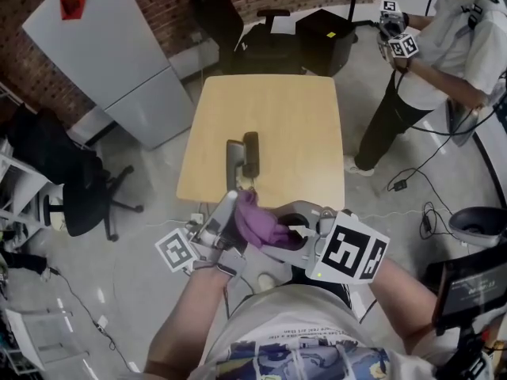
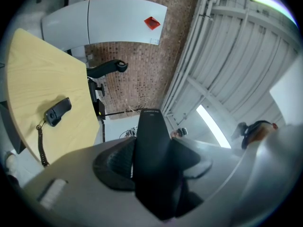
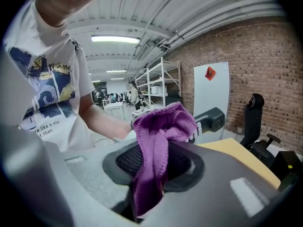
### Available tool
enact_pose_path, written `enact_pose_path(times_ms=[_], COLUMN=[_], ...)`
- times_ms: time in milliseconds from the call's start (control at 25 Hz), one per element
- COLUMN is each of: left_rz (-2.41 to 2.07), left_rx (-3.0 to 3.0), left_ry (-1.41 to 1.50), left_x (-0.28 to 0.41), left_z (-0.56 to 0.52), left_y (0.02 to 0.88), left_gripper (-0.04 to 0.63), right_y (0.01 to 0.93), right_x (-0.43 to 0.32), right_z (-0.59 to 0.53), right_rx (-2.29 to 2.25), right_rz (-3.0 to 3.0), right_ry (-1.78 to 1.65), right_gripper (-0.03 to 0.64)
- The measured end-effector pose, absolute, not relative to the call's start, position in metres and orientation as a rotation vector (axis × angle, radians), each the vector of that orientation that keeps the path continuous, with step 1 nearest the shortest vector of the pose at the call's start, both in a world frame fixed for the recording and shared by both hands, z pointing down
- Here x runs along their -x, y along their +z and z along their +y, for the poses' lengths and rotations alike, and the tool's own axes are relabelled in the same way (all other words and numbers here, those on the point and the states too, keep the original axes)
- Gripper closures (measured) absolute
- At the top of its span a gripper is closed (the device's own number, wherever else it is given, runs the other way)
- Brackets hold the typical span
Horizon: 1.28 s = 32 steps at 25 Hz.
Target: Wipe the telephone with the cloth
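A black telephone handset point(image 2: 152, 141) stands upright between the jaws of my left gripper point(image 2: 151, 162), which is shut on it. In the head view that handset point(image 1: 234, 166) reaches out over the near edge of the wooden table point(image 1: 301, 117). The telephone's base point(image 1: 251, 153) lies on the table beside it, and its coiled cord point(image 2: 41, 143) hangs off the edge. My right gripper point(image 3: 154, 162) is shut on a purple cloth point(image 3: 163, 126). The cloth point(image 1: 257, 220) bunches against the lower end of the handset point(image 3: 212, 119), between the two grippers point(image 1: 226, 224) point(image 1: 297, 229).
A white cabinet point(image 1: 119, 54) stands at the far left. A black office chair point(image 1: 79, 188) is at the left and another point(image 1: 265, 34) beyond the table. A second person point(image 1: 451, 46) with grippers stands at the top right. Cables point(image 1: 412, 180) lie on the floor at the right.
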<state>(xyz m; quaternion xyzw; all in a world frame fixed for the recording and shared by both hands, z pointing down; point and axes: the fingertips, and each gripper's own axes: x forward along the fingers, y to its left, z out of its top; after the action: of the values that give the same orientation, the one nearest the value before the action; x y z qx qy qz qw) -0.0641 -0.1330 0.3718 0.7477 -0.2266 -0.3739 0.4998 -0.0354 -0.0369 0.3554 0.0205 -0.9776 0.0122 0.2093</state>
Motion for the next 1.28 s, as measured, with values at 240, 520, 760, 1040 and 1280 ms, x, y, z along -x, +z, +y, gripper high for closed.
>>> enact_pose_path(times_ms=[240, 520, 760, 1040, 1280], left_rz=[-0.549, -0.551, -0.555, -0.519, -0.608], left_rx=[-1.790, -1.747, -1.748, -1.778, -1.781], left_ry=[-0.916, -0.955, -0.963, -0.923, -0.876], left_x=[0.070, 0.091, 0.094, 0.063, 0.064], left_z=[-0.136, -0.140, -0.144, -0.143, -0.162], left_y=[0.371, 0.368, 0.371, 0.380, 0.396], left_gripper=[0.341, 0.341, 0.341, 0.341, 0.341], right_y=[0.365, 0.393, 0.418, 0.441, 0.460], right_x=[0.047, 0.052, 0.041, -0.001, -0.033], right_z=[-0.025, -0.028, -0.042, -0.069, -0.118], right_rx=[0.007, 0.024, -0.024, -0.208, -0.376], right_rz=[-2.696, -2.647, -2.601, -2.580, -2.558], right_ry=[0.051, 0.111, 0.162, 0.236, 0.303], right_gripper=[0.509, 0.509, 0.509, 0.509, 0.509])
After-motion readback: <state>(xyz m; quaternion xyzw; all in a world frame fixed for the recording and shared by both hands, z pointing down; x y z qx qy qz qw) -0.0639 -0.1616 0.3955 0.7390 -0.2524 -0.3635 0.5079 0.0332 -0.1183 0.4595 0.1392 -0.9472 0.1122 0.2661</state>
